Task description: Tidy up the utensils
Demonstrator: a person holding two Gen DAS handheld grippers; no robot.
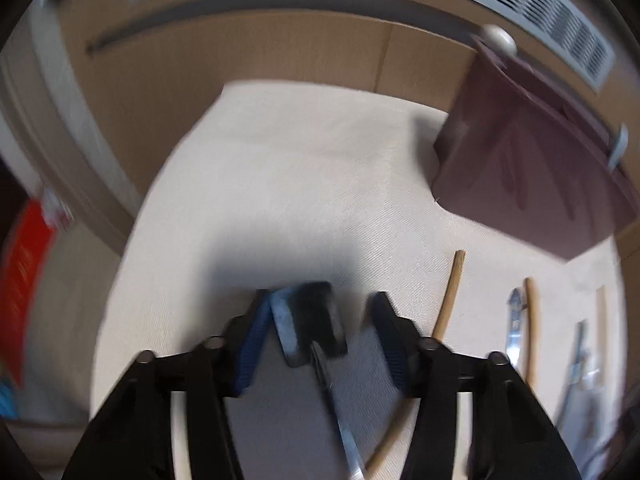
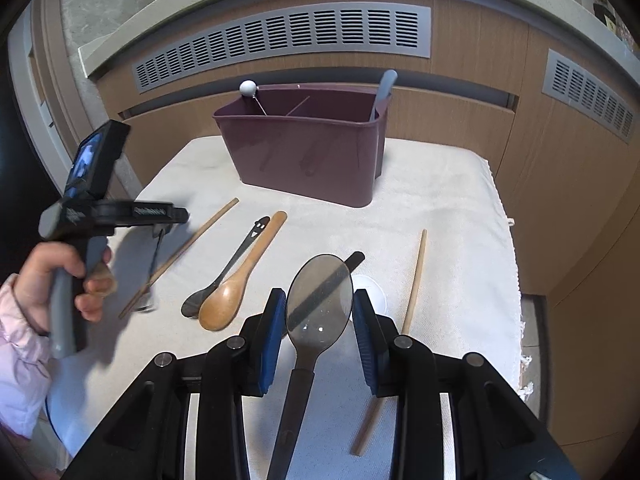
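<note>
A maroon utensil caddy (image 2: 316, 152) stands at the back of the cream cloth; it also shows in the left wrist view (image 1: 528, 168). My left gripper (image 1: 316, 328) is open, with a black-headed utensil (image 1: 316, 320) between its jaws, leaning against the left pad. In the right wrist view the left gripper (image 2: 160, 214) hovers over the cloth's left side. My right gripper (image 2: 320, 316) is open around a large grey spoon (image 2: 320, 300) lying on the cloth. A wooden spoon (image 2: 236, 284), a dark metal spoon (image 2: 228, 268) and wooden chopsticks (image 2: 184, 252) lie on the cloth.
Another wooden chopstick (image 2: 414, 276) lies to the right, and a white disc (image 2: 372, 288) sits under the grey spoon. The caddy holds a white-ball-tipped stick (image 2: 248, 89) and a grey handle (image 2: 384, 88). Wooden cabinets with vents (image 2: 280, 36) stand behind.
</note>
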